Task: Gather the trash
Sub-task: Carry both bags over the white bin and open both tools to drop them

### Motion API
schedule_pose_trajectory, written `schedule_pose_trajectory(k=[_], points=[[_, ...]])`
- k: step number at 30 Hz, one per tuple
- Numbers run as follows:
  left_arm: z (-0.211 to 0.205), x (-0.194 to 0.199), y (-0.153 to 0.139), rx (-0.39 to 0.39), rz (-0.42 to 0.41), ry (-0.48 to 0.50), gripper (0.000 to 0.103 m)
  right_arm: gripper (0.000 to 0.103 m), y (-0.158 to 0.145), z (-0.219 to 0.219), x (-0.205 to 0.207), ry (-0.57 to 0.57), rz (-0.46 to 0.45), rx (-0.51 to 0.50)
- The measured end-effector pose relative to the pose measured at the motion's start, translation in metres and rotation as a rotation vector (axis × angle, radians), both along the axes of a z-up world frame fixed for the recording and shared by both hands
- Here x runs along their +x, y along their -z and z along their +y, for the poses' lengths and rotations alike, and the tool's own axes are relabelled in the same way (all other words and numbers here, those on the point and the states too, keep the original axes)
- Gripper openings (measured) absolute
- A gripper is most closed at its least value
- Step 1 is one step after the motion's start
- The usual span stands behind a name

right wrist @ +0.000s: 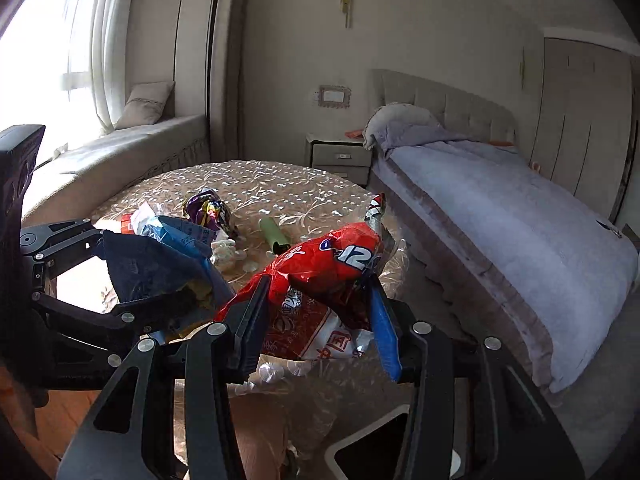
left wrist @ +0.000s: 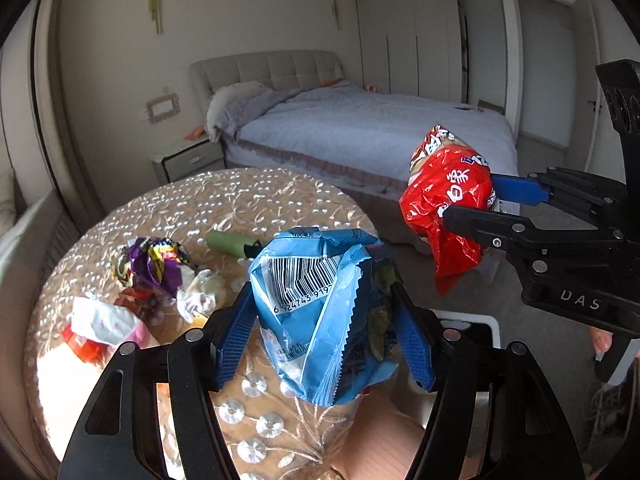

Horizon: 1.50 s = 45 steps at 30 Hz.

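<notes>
My left gripper [left wrist: 324, 312] clamps a crumpled blue wrapper [left wrist: 316, 308], my right gripper [right wrist: 316, 312] a red one [right wrist: 324, 272]; ahead, a purple foil wad [left wrist: 156, 264], a green tube [left wrist: 230, 242] and white scraps [left wrist: 106, 320] remain uncollected.

The crumpled blue plastic snack bag [left wrist: 320, 312] hid part of the round table with its embroidered beige cloth [left wrist: 240, 200], and the bag's small print was too fine to read. The white-rimmed bin [right wrist: 360, 440] below was cut off by the frame's lower edge and largely covered by the black gripper arms. The red and white foil wrapper [right wrist: 320, 280] blocked the table's near edge in the right wrist view.
</notes>
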<state>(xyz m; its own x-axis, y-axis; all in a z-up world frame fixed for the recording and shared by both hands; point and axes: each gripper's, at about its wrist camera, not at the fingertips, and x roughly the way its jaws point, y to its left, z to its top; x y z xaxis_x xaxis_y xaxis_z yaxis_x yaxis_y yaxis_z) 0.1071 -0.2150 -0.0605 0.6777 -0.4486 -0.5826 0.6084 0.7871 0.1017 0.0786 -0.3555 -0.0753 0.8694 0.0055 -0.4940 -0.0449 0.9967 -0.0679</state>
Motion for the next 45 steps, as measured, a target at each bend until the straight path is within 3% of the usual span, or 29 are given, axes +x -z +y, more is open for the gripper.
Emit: schedule_pose_trajectory(k=[10,15,22,27,33,34,35,37,38,40,45], points=[[-0.108,-0.019,0.067,0.119,0.109,0.231,0.065,0.048,0.067,-0.079,-0.035,0.150,0.141,-0.003],[-0.157,-0.017,0.121,0.223,0.192,0.326,0.065,0.048,0.120,-0.116,-0.044,0.122,0.220,0.027],[-0.208,-0.005,0.209,0.394,0.362,0.398,0.065,0.048,0.205,-0.142,-0.037,0.067,0.411,0.017],[-0.232,-0.016,0.262,0.525,0.339,0.508,0.065,0.048,0.256,-0.149,-0.031,0.002,0.516,-0.006],[-0.253,-0.006,0.298,0.602,0.371,0.589,0.067,0.049,0.298,-0.156,-0.026,-0.041,0.596,-0.008],[-0.256,-0.004,0.301,0.602,0.385,0.592,0.071,0.051,0.304,-0.157,-0.025,-0.045,0.616,-0.012],[-0.259,-0.001,0.305,0.597,0.409,0.598,0.084,0.054,0.308,-0.160,-0.025,-0.057,0.633,-0.002],[-0.261,0.001,0.313,0.628,0.431,0.614,0.098,0.094,0.311,-0.166,-0.025,-0.061,0.643,0.011],[-0.262,0.001,0.317,0.643,0.452,0.627,0.098,0.100,0.312,-0.170,-0.026,-0.063,0.637,0.017],[-0.263,0.003,0.319,0.634,0.504,0.655,0.098,0.099,0.312,-0.174,-0.028,-0.058,0.650,0.021],[-0.260,-0.008,0.307,0.621,0.467,0.702,0.098,0.099,0.309,-0.173,-0.030,-0.055,0.642,-0.009]])
